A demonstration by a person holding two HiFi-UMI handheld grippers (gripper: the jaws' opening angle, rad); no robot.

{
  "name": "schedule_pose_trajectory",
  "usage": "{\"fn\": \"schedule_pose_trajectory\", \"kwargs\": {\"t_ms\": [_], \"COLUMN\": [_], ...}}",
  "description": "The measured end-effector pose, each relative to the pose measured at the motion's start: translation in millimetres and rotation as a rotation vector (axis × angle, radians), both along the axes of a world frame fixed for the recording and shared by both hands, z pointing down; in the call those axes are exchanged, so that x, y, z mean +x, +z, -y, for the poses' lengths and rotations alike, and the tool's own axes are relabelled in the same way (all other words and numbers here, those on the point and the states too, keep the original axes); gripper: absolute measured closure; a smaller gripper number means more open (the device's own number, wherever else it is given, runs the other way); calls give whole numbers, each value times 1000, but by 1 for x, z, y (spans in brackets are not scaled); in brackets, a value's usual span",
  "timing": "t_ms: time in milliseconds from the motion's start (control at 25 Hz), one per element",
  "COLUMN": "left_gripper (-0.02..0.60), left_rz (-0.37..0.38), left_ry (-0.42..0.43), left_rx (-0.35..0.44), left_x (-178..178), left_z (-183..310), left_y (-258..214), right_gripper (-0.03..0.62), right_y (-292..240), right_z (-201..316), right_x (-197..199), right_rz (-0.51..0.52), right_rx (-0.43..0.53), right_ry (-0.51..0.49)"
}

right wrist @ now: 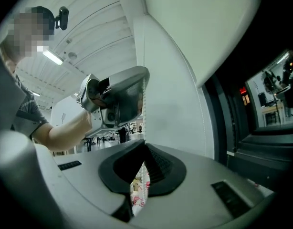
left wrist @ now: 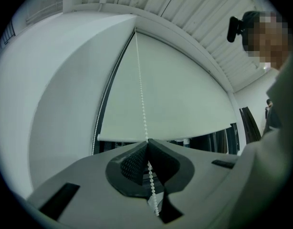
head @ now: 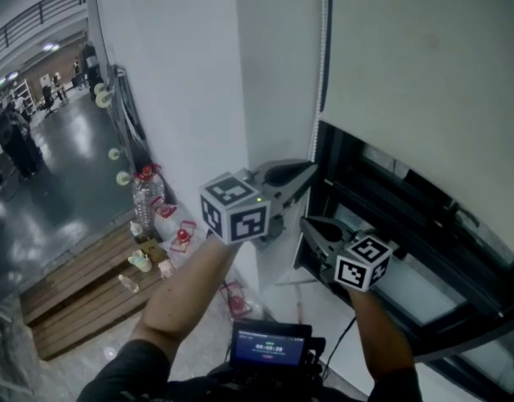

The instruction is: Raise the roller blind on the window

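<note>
The pale roller blind [head: 424,74] covers the upper window; its bottom edge [left wrist: 165,136] hangs above the dark opening. A white bead chain [head: 325,48] runs down the blind's left side. My left gripper [head: 311,172] is shut on the bead chain [left wrist: 141,89], which passes between its closed tips [left wrist: 147,141] and out below. Lower down, my right gripper [head: 305,222] is also shut, and the chain [right wrist: 144,97] comes down from the left gripper [right wrist: 119,97] into its tips [right wrist: 145,143].
A dark window frame [head: 408,224] lies right of both grippers and a white wall pillar [head: 198,82] to their left. Wooden pallets [head: 81,283] with water bottles [head: 144,195] sit on the floor below. A small screen [head: 269,344] is at my chest. People stand far left [head: 18,141].
</note>
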State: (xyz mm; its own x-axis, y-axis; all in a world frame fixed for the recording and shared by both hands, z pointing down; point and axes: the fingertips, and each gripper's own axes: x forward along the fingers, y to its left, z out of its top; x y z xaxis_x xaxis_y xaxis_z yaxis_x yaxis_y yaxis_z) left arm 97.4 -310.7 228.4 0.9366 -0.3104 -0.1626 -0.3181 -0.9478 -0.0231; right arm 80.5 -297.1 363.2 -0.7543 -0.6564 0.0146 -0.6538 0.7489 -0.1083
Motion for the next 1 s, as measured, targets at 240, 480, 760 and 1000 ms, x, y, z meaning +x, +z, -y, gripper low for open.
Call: {"fn": "schedule_pose_trajectory", "kwargs": {"t_ms": [240,480,760,1000], "left_gripper": [583,583,583,583], "left_rz": [15,25,75,74], "left_ry": [23,17,0,-6], "left_rx": [-21,-64,-87,-84], "left_x": [0,-3,-6,-9], "left_z": [-9,-17,-19,-21], "left_y": [36,76,113,114], "right_gripper": [588,588,588,582], "right_y": [31,71,105,104], "right_z": [-7,-12,-16,-22], "right_x": [-1,-7,-9,-7], "right_rz": [-12,-34,-61,-174], "right_rx": [-57,-128,-193,-144], "right_ry": [5,0,9,12]}}
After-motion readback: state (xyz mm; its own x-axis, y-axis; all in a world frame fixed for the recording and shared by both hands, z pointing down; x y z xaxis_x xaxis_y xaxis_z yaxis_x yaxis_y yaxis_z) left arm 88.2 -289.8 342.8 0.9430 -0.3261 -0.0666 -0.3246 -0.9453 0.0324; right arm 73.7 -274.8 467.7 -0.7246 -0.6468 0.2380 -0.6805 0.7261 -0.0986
